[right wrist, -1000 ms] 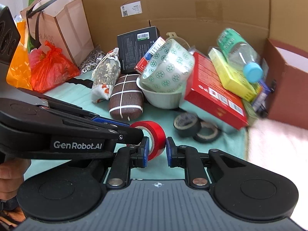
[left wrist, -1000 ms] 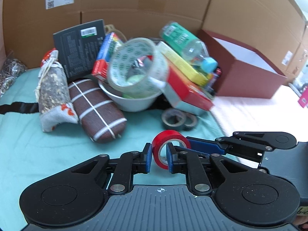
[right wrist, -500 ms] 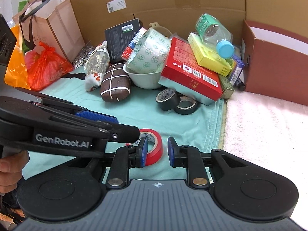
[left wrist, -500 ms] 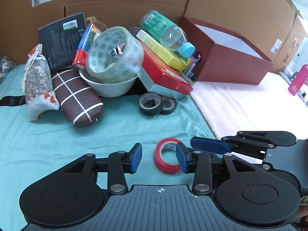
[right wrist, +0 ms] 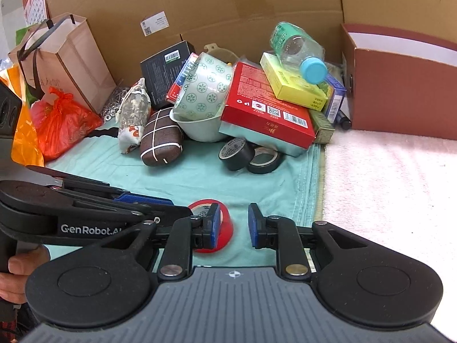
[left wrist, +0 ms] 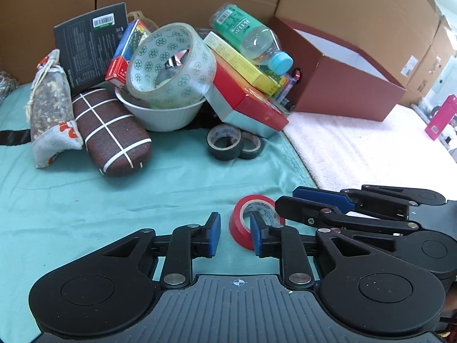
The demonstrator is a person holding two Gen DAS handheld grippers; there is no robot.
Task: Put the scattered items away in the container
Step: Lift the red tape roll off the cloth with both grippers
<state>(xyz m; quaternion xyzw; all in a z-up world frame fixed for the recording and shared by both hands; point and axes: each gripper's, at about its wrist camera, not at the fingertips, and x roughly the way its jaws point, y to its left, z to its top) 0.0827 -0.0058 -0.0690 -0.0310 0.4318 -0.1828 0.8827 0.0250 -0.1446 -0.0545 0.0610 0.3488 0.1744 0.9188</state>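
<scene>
From the left wrist, the left claw (left wrist: 234, 235) is closing with a narrow gap and nothing pressed between its pads: the red tape roll (left wrist: 248, 223) stands on edge on the teal cloth (left wrist: 71, 200), its rim against the right pad, while the right claw (left wrist: 288, 198) reaches in from the right toward the roll. From the right wrist, the right claw (right wrist: 234, 224) is narrowly parted and empty, the red tape roll (right wrist: 221, 230) partly hidden behind its left finger, and the maroon box (right wrist: 400, 94) stands well apart at the far right beside the heap of items.
</scene>
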